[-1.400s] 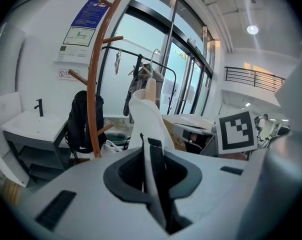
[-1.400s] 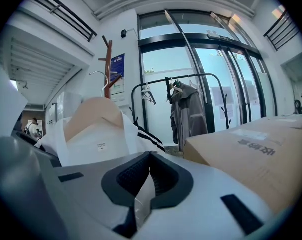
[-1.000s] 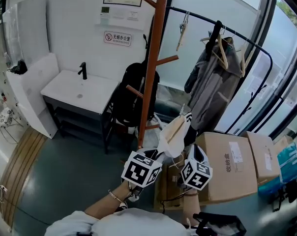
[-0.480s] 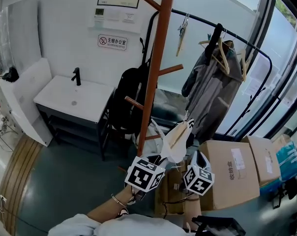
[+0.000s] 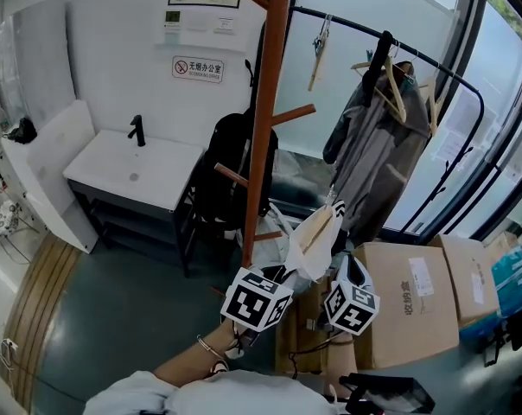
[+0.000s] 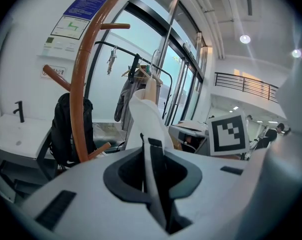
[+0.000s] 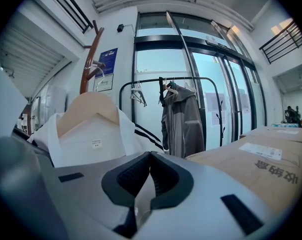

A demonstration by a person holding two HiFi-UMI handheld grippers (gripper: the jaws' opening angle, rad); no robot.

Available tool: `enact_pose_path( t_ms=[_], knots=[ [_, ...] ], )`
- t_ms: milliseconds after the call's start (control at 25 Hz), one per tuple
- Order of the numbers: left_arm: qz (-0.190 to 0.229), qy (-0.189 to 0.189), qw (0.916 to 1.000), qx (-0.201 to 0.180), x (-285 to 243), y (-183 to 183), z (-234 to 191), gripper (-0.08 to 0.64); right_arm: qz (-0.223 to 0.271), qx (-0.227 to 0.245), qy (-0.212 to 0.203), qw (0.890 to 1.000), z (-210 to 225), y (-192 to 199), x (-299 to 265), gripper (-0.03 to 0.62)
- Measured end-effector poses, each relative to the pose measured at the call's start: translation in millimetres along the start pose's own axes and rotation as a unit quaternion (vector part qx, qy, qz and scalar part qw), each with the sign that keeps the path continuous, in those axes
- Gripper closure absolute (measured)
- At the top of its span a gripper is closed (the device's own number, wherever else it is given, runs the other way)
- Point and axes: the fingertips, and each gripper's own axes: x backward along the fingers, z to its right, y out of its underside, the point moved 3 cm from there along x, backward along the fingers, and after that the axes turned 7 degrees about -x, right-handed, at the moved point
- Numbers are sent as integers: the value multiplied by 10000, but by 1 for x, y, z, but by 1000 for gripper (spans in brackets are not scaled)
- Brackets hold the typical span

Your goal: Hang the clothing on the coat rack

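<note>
Grey-floored office corner, white wall, glass doors. Not yet hung: white shirt (image 5: 315,242), black-striped collar, draped on wooden hanger (image 7: 88,110), raised just ahead of left gripper (image 6: 153,156) and right gripper (image 7: 147,179), both clamped on its fabric. Beyond, slightly left: brown coat rack (image 5: 265,119), upper pegs bare. Left to do: hooking on.

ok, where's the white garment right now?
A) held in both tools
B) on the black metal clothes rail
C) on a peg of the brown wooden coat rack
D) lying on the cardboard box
A: the white garment, on a pale wooden hanger, is pinched in the left tool and the right tool, not yet on the brown wooden coat rack.
</note>
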Motion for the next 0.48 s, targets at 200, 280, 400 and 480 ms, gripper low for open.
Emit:
enact_pose_path(
  t_ms=[200,280,400,480],
  knots=[
    [29,-124,9999,-24,-3,-12,7,508,-86,-66,-307,9995,-2,-3,-6,569],
    [60,-158,9998,-54,-4,-18,8,508,-75,-92,-374,9992,-2,-6,-8,569],
    [87,-215,9997,-118,-4,-26,8,508,-34,-94,-458,9989,-1,-11,-7,570],
    [91,-286,9994,-158,-5,-30,8,508,-12,-88,-496,9987,1,-13,-7,569]
  ],
)
